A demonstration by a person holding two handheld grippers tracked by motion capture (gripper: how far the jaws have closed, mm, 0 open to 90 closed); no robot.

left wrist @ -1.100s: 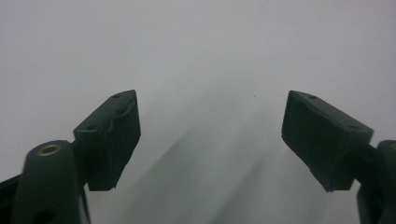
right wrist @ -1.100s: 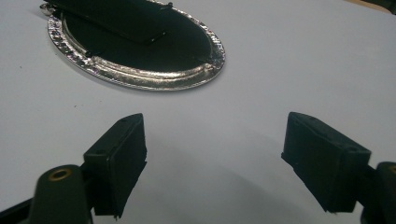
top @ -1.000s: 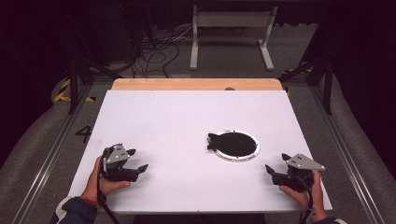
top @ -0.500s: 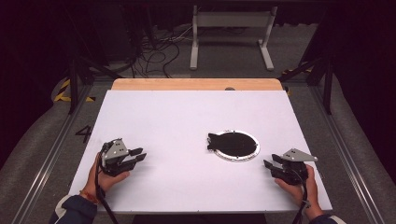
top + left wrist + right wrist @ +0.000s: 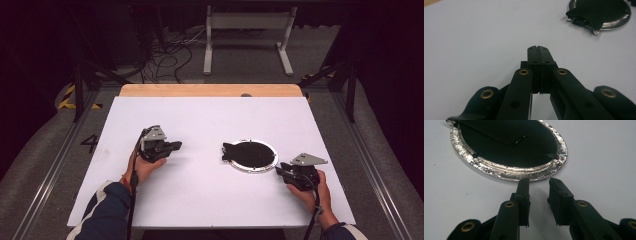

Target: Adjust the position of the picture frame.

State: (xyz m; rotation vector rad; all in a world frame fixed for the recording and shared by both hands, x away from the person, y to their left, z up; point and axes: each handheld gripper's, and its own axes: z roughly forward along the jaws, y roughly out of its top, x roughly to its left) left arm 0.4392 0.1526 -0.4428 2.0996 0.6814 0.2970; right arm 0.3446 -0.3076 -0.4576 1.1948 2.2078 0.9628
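Note:
A round black disc with a shiny silver rim (image 5: 252, 156) lies flat on the white table (image 5: 210, 200), right of centre. A black flat piece sticks out past its left edge (image 5: 229, 150). My left gripper (image 5: 174, 146) is left of the disc, a good way off, pointing at it. Its jaws have just closed and meet with nothing between them (image 5: 539, 47); the disc (image 5: 604, 12) lies far ahead on the right. My right gripper (image 5: 279, 170) is at the disc's near-right edge. Its jaws (image 5: 539, 181) have been closing, still gapped and empty, just short of the rim (image 5: 506, 173).
A wooden strip (image 5: 210, 90) runs along the table's far edge. Beyond it stand a metal frame's legs (image 5: 247, 30) and loose cables (image 5: 170, 55) on the floor. Metal rails run down both sides of the table. A "4" mark (image 5: 90, 143) is left of it.
My left gripper has travelled forward and right toward the table's middle, and its jaws have come together. The right gripper has edged left to the disc's rim with its jaws narrower.

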